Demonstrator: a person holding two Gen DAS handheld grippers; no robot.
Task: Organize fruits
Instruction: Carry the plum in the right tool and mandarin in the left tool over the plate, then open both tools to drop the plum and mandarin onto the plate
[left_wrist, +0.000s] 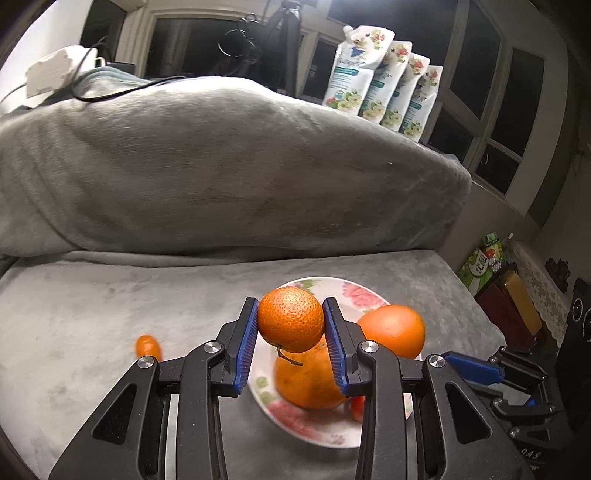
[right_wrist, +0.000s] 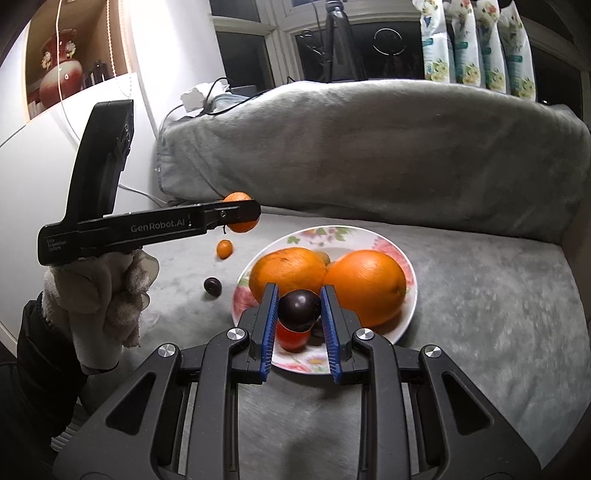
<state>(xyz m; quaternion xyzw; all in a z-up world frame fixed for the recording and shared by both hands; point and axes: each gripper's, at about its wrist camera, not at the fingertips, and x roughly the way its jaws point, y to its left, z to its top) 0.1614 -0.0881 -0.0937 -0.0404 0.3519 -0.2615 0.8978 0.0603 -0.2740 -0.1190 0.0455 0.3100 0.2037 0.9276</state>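
Observation:
My left gripper (left_wrist: 291, 321) is shut on a small mandarin (left_wrist: 291, 318) with a short stem, held above the near rim of a flowered plate (left_wrist: 360, 293). Two big oranges (left_wrist: 393, 330) lie on that plate. From the right wrist view, the left gripper (right_wrist: 242, 214) hangs left of the plate (right_wrist: 380, 240) with the mandarin (right_wrist: 240, 226) in its tips. My right gripper (right_wrist: 299, 308) is shut on a dark purple plum (right_wrist: 299, 309) over the plate's near edge, above a red fruit (right_wrist: 291, 339). A kumquat (right_wrist: 224, 248) and a second plum (right_wrist: 213, 286) rest on the grey blanket.
A thick grey cushion (right_wrist: 369, 147) backs the blanket-covered seat (right_wrist: 498, 314). Several refill pouches (left_wrist: 380, 81) stand on the sill behind it. A white wall (right_wrist: 37, 166) is on the left. Boxes (left_wrist: 480, 262) and dark items sit off the seat's right edge. A gloved hand (right_wrist: 110, 291) holds the left gripper.

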